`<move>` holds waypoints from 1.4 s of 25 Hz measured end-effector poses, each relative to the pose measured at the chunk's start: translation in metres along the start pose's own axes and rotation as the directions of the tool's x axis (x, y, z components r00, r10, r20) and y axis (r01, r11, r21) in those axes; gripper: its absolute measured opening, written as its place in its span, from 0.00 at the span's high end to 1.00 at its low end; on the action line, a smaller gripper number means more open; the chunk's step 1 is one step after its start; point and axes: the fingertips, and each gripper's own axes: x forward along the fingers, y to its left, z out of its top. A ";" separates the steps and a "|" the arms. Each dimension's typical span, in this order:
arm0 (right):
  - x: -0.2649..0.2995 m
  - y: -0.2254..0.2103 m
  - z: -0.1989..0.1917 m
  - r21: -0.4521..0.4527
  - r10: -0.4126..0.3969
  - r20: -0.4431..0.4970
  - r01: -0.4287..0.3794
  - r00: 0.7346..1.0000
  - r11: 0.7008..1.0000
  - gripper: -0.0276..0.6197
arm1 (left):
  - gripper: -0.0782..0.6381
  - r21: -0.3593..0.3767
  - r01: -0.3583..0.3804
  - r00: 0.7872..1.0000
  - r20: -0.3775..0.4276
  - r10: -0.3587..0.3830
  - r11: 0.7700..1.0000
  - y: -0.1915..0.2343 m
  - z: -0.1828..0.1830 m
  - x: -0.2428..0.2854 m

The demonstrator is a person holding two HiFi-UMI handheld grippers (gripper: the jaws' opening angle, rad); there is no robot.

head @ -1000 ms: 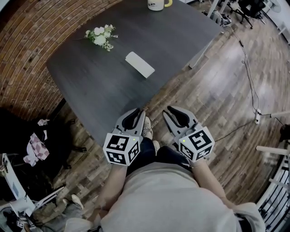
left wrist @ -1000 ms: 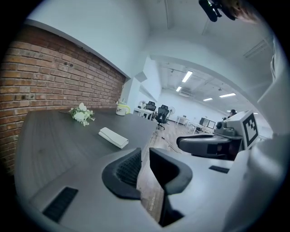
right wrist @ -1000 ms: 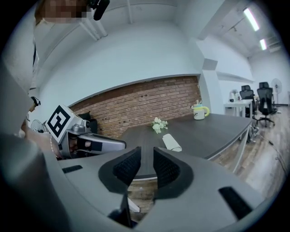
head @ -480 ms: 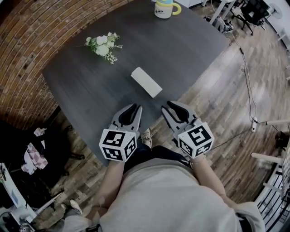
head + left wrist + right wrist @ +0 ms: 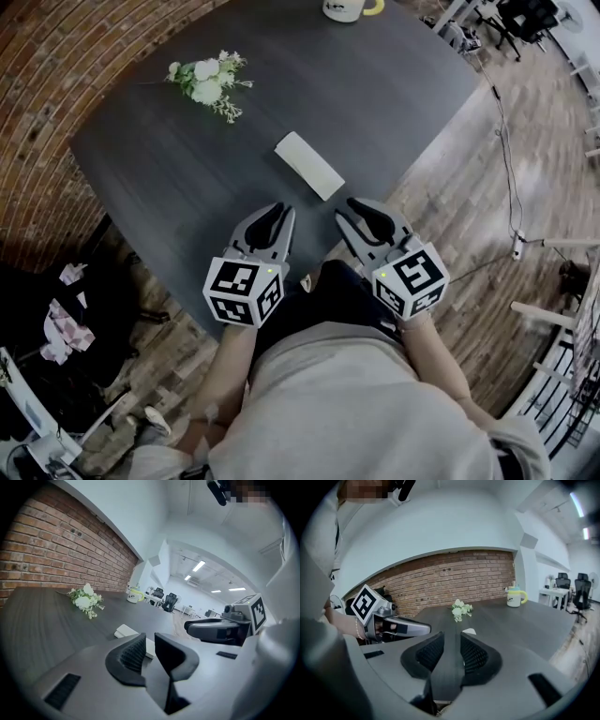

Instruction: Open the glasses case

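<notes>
The white case (image 5: 309,165) lies closed on the dark table (image 5: 141,178), just ahead of both tongs at the near edge and touched by neither: left tongs (image 5: 279,212) slightly apart and empty, right tongs (image 5: 349,206) opening with nothing between them.

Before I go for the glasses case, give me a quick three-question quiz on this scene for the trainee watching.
1. True or false: the left gripper holds the glasses case.
2. Fill in: in the head view, the flowers lie to the case's ____.
3. What stands at the table's far edge? A mug; B flowers; C glasses case.
Key: 1 false, the case lies on the table beyond the empty fingers; 2 left; 3 A.
</notes>
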 end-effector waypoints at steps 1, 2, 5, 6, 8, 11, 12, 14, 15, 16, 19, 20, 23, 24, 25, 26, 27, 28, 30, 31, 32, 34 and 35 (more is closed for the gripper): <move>0.001 0.002 -0.002 -0.001 0.006 -0.007 -0.006 1.000 1.000 0.80 | 0.82 -0.009 -0.001 1.000 -0.003 0.001 1.000 0.002 -0.002 0.000; 0.002 0.004 -0.004 -0.004 0.011 -0.015 -0.011 1.000 1.000 0.80 | 0.82 -0.015 0.000 1.000 -0.007 0.000 1.000 0.003 -0.005 0.000; 0.002 0.004 -0.012 -0.002 0.022 -0.040 -0.022 0.999 1.000 0.80 | 0.82 -0.024 -0.002 1.000 -0.013 0.002 1.000 0.001 -0.010 0.000; 0.003 0.004 -0.013 -0.002 0.023 -0.046 -0.023 0.999 1.000 0.80 | 0.82 -0.027 -0.007 1.000 -0.011 0.006 1.000 0.002 -0.011 0.000; 0.005 0.002 -0.014 -0.005 0.026 -0.052 -0.026 0.998 1.000 0.80 | 0.82 -0.036 -0.020 1.000 -0.007 0.019 0.999 0.004 -0.011 -0.001; 0.009 -0.001 -0.014 -0.010 0.037 -0.061 -0.037 0.997 0.999 0.80 | 0.82 -0.048 -0.045 0.999 -0.005 0.045 0.998 0.010 -0.013 -0.004; 0.010 -0.003 -0.014 -0.012 0.041 -0.067 -0.042 0.997 0.999 0.80 | 0.82 -0.053 -0.054 0.999 -0.004 0.054 0.997 0.011 -0.013 -0.004; 0.015 -0.008 -0.011 -0.018 0.047 -0.078 -0.048 0.996 0.999 0.79 | 0.82 -0.066 -0.072 0.997 0.001 0.072 0.995 0.014 -0.013 -0.005; 0.018 -0.011 -0.009 -0.023 0.048 -0.082 -0.051 0.995 0.998 0.79 | 0.82 -0.073 -0.080 0.997 0.002 0.081 0.994 0.016 -0.013 -0.006; 0.022 -0.014 -0.007 -0.028 0.051 -0.086 -0.054 0.995 0.998 0.79 | 0.82 -0.078 -0.088 0.996 0.001 0.088 0.993 0.018 -0.013 -0.006; 0.034 -0.019 -0.006 -0.044 0.070 -0.100 -0.075 0.993 0.996 0.77 | 0.82 -0.089 -0.099 0.995 -0.014 0.098 0.991 0.022 -0.018 -0.005; 0.037 -0.022 -0.007 -0.053 0.077 -0.104 -0.083 0.992 0.995 0.76 | 0.82 -0.091 -0.104 0.995 -0.019 0.102 0.990 0.024 -0.019 -0.004; 0.047 -0.031 -0.012 -0.074 0.090 -0.124 -0.099 0.988 0.992 0.76 | 0.82 -0.100 -0.127 0.992 -0.027 0.125 0.987 0.031 -0.020 0.001; 0.050 -0.035 -0.015 -0.079 0.090 -0.133 -0.101 0.987 0.992 0.76 | 0.82 -0.104 -0.135 0.991 -0.029 0.133 0.985 0.034 -0.021 0.003; 0.052 -0.038 -0.018 -0.082 0.087 -0.143 -0.100 0.986 0.992 0.76 | 0.82 -0.109 -0.143 0.990 -0.031 0.140 0.984 0.036 -0.022 0.004; 0.055 -0.041 -0.021 -0.085 0.083 -0.153 -0.096 0.985 0.992 0.75 | 0.82 -0.112 -0.150 0.989 -0.032 0.147 0.982 0.039 -0.023 0.005; 0.058 -0.044 -0.025 -0.085 0.078 -0.164 -0.093 0.983 0.992 0.74 | 0.82 -0.114 -0.157 0.988 -0.033 0.154 0.981 0.042 -0.024 0.006; 0.060 -0.047 -0.028 -0.084 0.075 -0.173 -0.090 0.982 0.992 0.72 | 0.82 -0.115 -0.163 0.987 -0.034 0.160 0.980 0.044 -0.025 0.008; 0.063 -0.050 -0.034 -0.081 0.075 -0.187 -0.091 0.979 0.993 0.71 | 0.82 -0.120 -0.172 0.985 -0.036 0.169 0.978 0.047 -0.027 0.010; 0.065 -0.051 -0.038 -0.081 0.074 -0.194 -0.091 0.978 0.992 0.71 | 0.82 -0.126 -0.175 0.984 -0.037 0.172 0.976 0.048 -0.029 0.011; 0.067 -0.053 -0.041 -0.083 0.072 -0.200 -0.090 0.977 0.992 0.71 | 0.82 -0.132 -0.178 0.984 -0.039 0.175 0.975 0.049 -0.030 0.013; 0.071 -0.057 -0.046 -0.086 0.061 -0.209 -0.081 0.976 0.993 0.67 | 0.82 -0.141 -0.185 0.983 -0.045 0.180 0.973 0.051 -0.035 0.016; 0.074 -0.059 -0.048 -0.087 0.055 -0.211 -0.074 0.976 0.993 0.65 | 0.82 -0.144 -0.187 0.982 -0.050 0.182 0.972 0.052 -0.037 0.018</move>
